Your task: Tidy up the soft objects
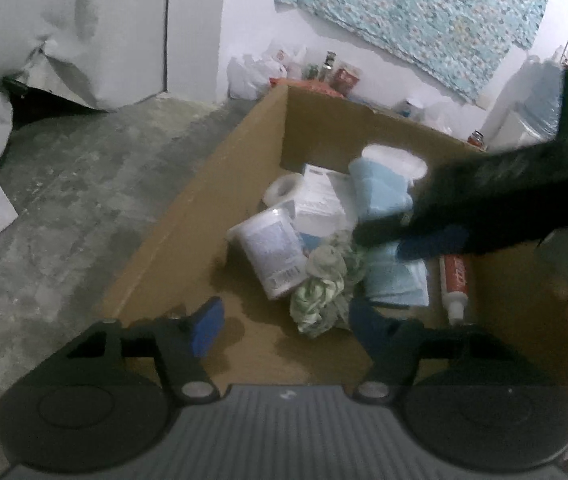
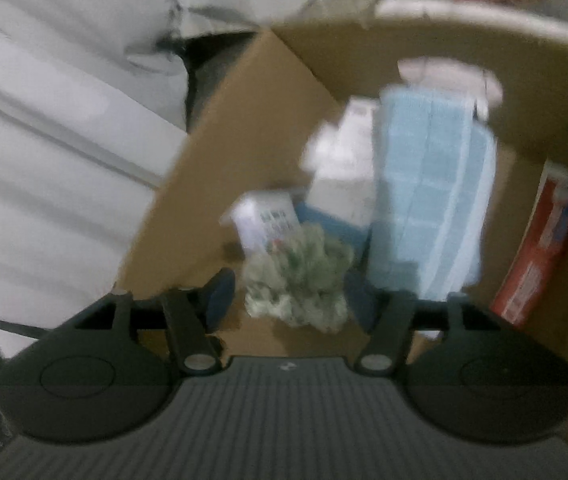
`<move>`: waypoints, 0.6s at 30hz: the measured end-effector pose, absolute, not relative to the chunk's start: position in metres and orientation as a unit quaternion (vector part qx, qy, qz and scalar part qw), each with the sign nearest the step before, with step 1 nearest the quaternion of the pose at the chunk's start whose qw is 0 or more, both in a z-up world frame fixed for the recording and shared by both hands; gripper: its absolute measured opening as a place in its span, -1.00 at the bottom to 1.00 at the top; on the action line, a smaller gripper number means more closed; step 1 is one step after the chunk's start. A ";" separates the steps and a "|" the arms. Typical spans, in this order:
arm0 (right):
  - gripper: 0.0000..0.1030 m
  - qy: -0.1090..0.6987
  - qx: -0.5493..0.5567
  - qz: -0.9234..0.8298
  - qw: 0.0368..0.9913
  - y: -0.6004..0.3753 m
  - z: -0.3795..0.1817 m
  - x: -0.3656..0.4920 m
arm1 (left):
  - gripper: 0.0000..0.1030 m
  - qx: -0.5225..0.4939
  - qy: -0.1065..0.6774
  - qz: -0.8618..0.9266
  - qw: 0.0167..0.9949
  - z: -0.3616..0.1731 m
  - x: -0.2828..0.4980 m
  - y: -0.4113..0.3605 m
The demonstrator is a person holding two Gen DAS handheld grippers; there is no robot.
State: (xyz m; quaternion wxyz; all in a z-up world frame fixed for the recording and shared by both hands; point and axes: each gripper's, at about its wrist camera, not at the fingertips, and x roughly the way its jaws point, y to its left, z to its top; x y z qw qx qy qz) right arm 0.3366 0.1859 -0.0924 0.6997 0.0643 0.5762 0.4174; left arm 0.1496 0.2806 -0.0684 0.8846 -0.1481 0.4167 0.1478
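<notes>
Over the cardboard box (image 1: 219, 184), both grippers, left (image 1: 288, 326) and right (image 2: 288, 300), have their fingers apart, holding nothing, above the crumpled green cloth (image 1: 324, 292).

A cardboard box (image 1: 219, 184) sits on the grey concrete floor (image 1: 83, 184).

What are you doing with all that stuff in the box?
A person is sorting soft things into a cardboard box, holding a gripper in each hand. The left gripper hangs open over the box with nothing in it. The right gripper is open too, just above a crumpled green-and-white cloth. A folded light blue towel, a white tub and a toothpaste tube already lie inside.
</notes>
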 end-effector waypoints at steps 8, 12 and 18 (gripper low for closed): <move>0.36 0.545 0.052 0.466 0.695 0.221 -0.078 0.350 | -0.03 -0.175 0.426 0.143 0.876 -0.079 0.158 0.287; 0.36 0.550 -0.002 0.495 0.672 0.256 -0.092 0.352 | -0.03 -0.179 0.433 0.140 0.872 -0.080 0.156 0.289; 0.36 0.562 -0.060 0.513 0.646 0.289 -0.104 0.358 | -0.08 -0.222 0.437 0.145 0.859 -0.080 0.147 0.301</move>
